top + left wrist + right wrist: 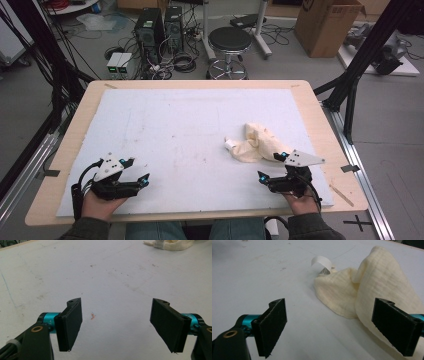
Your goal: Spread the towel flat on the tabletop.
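Crumpled cream cloth lying free on the right half of the table, near the right gripper; both grippers spread and empty.

The wooden-edged table with its white foam sheet (175,130) is noted as scuffed and lightly stained; the cream-yellow, waffle-textured cloth (257,142) is seen bunched in loose folds on it, untouched; it is judged light, soft and limp, unlikely to slip against the jaw pads, and best taken at a raised fold or free corner; the right gripper (272,167) is held just short of its near edge, jaws wide apart; the left gripper (138,170) is held well apart from it, jaws likewise wide; a small white looped label (322,263) is sewn at the cloth's far end; its print cannot be read.
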`<action>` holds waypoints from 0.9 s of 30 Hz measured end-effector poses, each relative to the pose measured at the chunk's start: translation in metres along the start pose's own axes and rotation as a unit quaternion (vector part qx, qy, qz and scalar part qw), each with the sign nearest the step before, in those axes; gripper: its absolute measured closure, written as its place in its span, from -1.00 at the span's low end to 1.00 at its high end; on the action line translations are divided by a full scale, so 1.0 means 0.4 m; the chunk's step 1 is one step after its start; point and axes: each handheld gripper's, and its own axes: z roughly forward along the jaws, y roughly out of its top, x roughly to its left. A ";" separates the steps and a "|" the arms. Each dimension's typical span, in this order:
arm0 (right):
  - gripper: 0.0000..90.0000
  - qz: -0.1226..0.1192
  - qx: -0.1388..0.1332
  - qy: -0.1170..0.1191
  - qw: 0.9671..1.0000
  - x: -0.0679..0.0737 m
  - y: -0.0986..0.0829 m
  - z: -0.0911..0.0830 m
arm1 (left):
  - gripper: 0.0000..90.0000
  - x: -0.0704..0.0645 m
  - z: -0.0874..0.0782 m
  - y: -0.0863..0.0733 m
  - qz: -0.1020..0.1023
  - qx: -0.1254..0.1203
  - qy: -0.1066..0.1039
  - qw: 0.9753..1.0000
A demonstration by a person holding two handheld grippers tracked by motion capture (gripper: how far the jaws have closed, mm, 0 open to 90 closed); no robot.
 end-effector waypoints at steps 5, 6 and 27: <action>-0.73 0.001 0.001 0.000 1.000 -0.005 -0.002 0.002 | -0.41 -0.001 0.006 0.001 0.000 0.002 -0.001 1.000; -0.73 0.001 0.001 0.001 1.000 -0.004 -0.002 0.002 | -0.41 -0.001 0.006 0.001 0.001 0.002 -0.003 1.000; -0.73 -0.012 -0.002 0.004 1.000 0.007 0.009 0.006 | -0.42 -0.001 -0.004 -0.006 -0.001 -0.003 -0.002 1.000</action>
